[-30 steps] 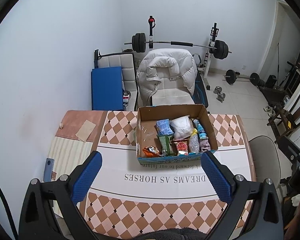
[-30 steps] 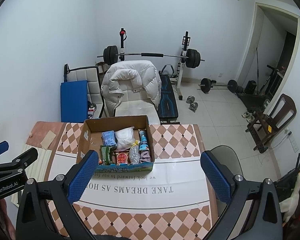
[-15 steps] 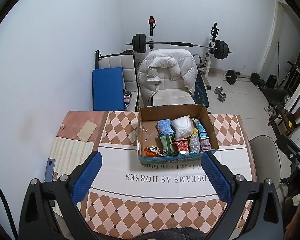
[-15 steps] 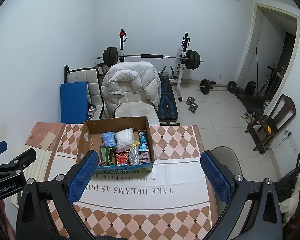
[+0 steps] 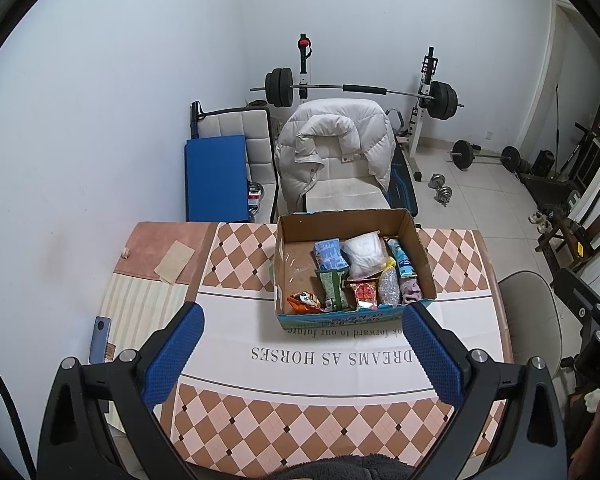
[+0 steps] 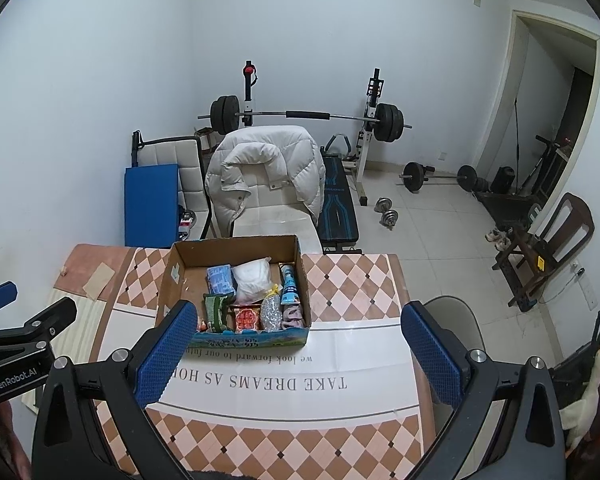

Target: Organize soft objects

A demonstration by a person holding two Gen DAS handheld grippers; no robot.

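Both claws spread wide and empty, left claw (image 5: 302, 354) and right claw (image 6: 296, 354) hovering over the table (image 5: 340, 400), well short of the cardboard box (image 5: 352, 322). Inside it, packets crowd the right half. The white bag (image 5: 363, 254) looks light and squashy, probably slippery plastic: pinch a bunched top corner. The pink cloth (image 5: 410, 291) should grip anywhere.

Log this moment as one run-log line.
left tool: open, empty, above table | right tool: open, empty | box: on table, full of packets | phase: approach, nothing grasped
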